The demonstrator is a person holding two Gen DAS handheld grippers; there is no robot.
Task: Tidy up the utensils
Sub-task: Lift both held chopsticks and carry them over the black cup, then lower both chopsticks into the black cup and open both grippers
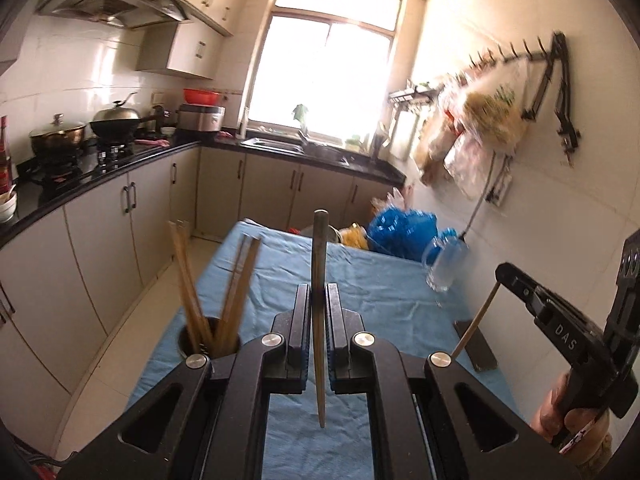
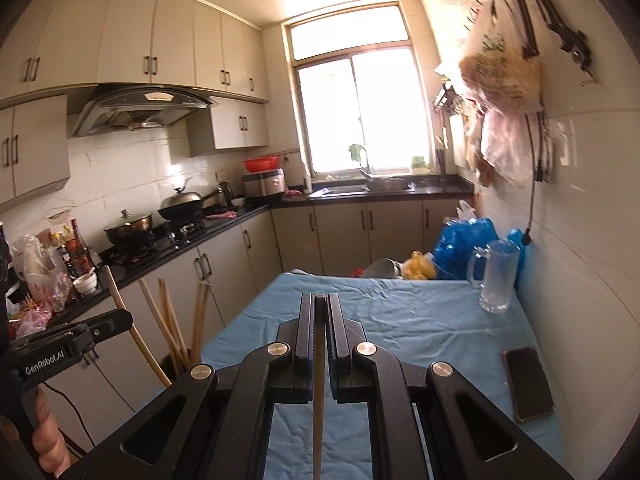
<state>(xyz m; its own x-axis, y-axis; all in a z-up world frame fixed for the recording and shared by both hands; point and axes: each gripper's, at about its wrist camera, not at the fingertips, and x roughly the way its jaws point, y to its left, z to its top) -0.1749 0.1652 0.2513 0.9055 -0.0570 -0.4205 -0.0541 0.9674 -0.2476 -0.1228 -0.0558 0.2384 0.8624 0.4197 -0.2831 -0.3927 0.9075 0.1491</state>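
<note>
My left gripper (image 1: 318, 294) is shut on a dark wooden chopstick (image 1: 320, 256) that stands upright between its jaws, above the blue-clothed table (image 1: 380, 280). A dark round holder (image 1: 210, 342) with several wooden chopsticks (image 1: 188, 280) stands at the table's left edge, just left of my left gripper. My right gripper (image 2: 319, 304) is shut on another wooden chopstick (image 2: 319, 392) that runs back along its fingers. The right gripper also shows in the left wrist view (image 1: 502, 274) at the right, holding its chopstick (image 1: 476, 322) slanted. The holder's chopsticks (image 2: 176, 320) and the left gripper's chopstick (image 2: 132, 328) appear in the right wrist view.
A glass mug (image 2: 496, 276) stands at the table's far right. A dark phone (image 2: 528, 382) lies near the right edge. Blue and yellow bags (image 2: 460, 248) sit at the far end. Bags hang on the right wall (image 1: 480, 120). Counters with pots (image 2: 132, 228) run along the left.
</note>
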